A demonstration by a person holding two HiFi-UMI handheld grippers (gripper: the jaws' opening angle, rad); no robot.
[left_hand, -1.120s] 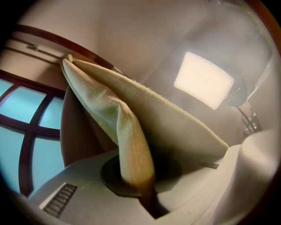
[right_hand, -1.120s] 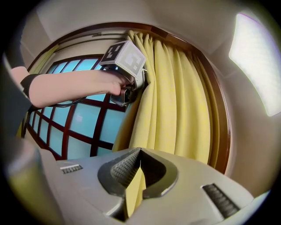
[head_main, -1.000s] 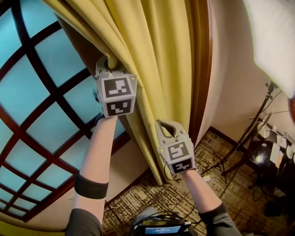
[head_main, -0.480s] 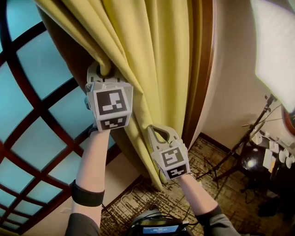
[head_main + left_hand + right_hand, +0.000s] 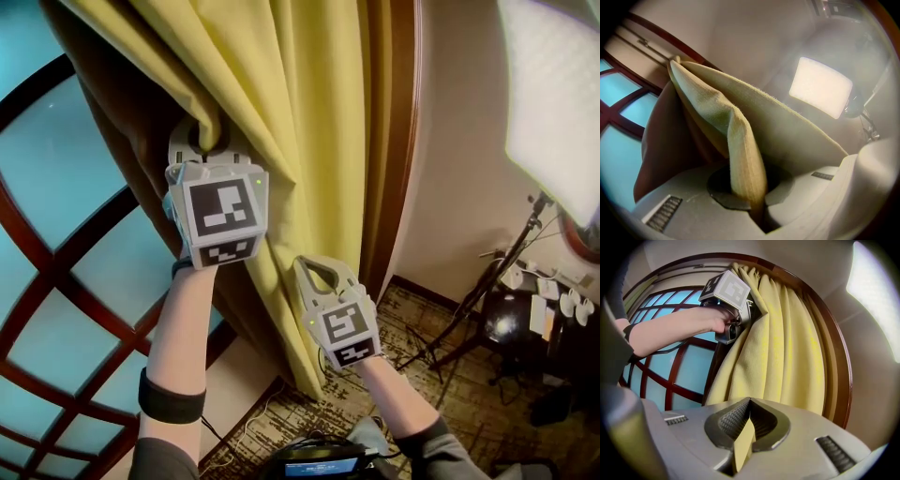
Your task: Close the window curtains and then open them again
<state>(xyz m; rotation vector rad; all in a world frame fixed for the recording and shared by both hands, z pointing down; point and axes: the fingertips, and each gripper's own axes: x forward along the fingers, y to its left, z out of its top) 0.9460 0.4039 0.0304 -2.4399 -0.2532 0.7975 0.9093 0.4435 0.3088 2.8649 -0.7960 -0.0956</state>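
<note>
A yellow curtain (image 5: 291, 84) with a brown lining hangs bunched against the dark wooden window frame (image 5: 407, 141). My left gripper (image 5: 208, 139) is raised and shut on a fold of the curtain's leading edge. In the left gripper view the curtain fold (image 5: 746, 159) runs down into the closed jaws of that left gripper (image 5: 757, 213). My right gripper (image 5: 317, 272) sits lower and to the right, shut on the same edge. A sliver of curtain (image 5: 743, 439) is pinched between its ribbed pads (image 5: 733, 420). The right gripper view also shows the left gripper (image 5: 749, 310) on the curtain (image 5: 787, 348).
The window (image 5: 56, 234) has blue panes and a dark red lattice at the left. A bright light panel (image 5: 553, 94) on a tripod stand (image 5: 487, 291) occupies the right. Cables and gear lie on the patterned carpet (image 5: 450, 394). A device (image 5: 319, 461) sits at the bottom.
Both grippers have shifted a little leftward in the head view with the curtain still held. The brown lining now covers more of the window beside the left gripper.
</note>
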